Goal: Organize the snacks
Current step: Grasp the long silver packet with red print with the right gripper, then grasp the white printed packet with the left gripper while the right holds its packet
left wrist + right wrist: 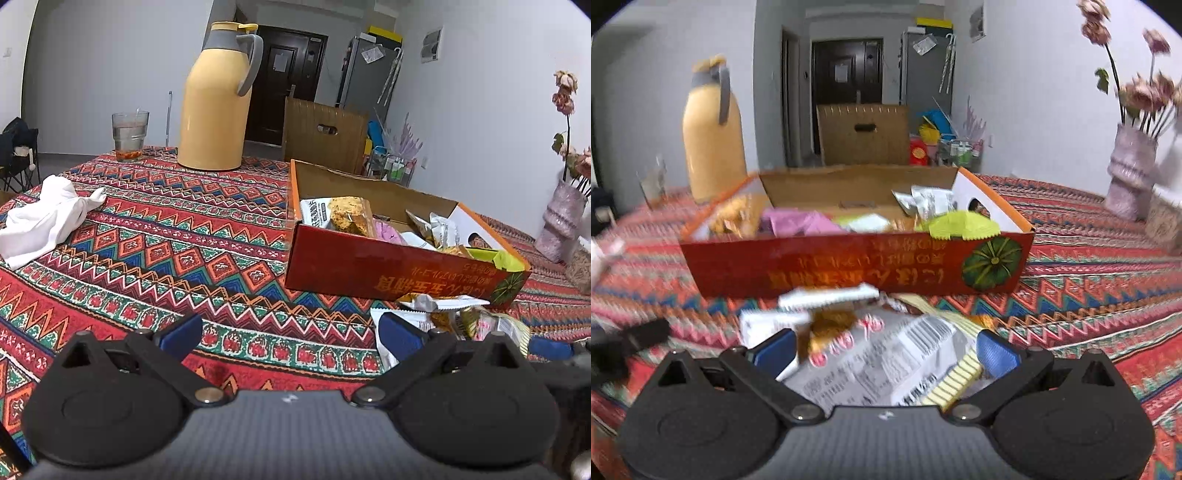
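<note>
Right tongs (886,350) wide over loose crinkly snack packets (879,354) near red cardboard box (849,266); pinch one packet's middle; left tongs (290,338) wide, idle.

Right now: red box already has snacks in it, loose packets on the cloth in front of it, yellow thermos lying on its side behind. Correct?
One thing is off: the yellow thermos stands upright, not on its side; the left wrist view shows it clearly. The rest holds: the red box already has snacks in it, and loose packets lie on the cloth in front of it.
</note>
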The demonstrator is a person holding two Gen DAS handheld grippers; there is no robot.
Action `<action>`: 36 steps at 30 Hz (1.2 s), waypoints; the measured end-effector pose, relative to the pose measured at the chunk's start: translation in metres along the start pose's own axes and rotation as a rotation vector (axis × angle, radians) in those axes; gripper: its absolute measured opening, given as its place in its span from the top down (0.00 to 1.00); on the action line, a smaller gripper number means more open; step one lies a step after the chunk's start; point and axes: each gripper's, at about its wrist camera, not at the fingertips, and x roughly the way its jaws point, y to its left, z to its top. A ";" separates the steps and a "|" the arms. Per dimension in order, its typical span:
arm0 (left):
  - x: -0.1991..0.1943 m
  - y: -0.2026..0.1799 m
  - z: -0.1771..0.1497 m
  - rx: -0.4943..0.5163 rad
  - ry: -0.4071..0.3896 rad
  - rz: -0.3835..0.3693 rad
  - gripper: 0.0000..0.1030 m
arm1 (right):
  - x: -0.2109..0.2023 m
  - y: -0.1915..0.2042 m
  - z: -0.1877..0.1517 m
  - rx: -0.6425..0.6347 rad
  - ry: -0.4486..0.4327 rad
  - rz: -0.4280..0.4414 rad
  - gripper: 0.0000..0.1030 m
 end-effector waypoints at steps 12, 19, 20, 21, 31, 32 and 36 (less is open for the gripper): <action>-0.007 0.002 -0.001 -0.013 -0.023 -0.018 0.00 | -0.015 -0.040 -0.031 0.006 0.063 -0.013 0.31; -0.004 0.001 -0.001 -0.005 -0.015 -0.006 0.00 | -0.029 -0.047 -0.033 0.015 0.000 0.053 0.62; -0.003 0.000 -0.001 -0.002 -0.012 -0.003 0.00 | -0.031 -0.049 -0.032 0.027 -0.015 0.061 0.62; -0.002 0.000 -0.001 0.001 -0.008 0.000 0.00 | -0.034 -0.051 -0.032 0.038 -0.029 0.070 0.63; 0.005 -0.006 0.002 0.028 0.053 0.019 0.00 | -0.057 -0.082 -0.022 0.097 -0.141 0.096 0.63; 0.004 -0.008 0.004 0.034 0.062 0.019 0.00 | -0.056 -0.086 -0.022 0.102 -0.143 0.092 0.63; 0.001 -0.024 0.010 0.072 0.083 0.038 0.00 | -0.048 -0.102 -0.022 0.098 -0.155 0.075 0.63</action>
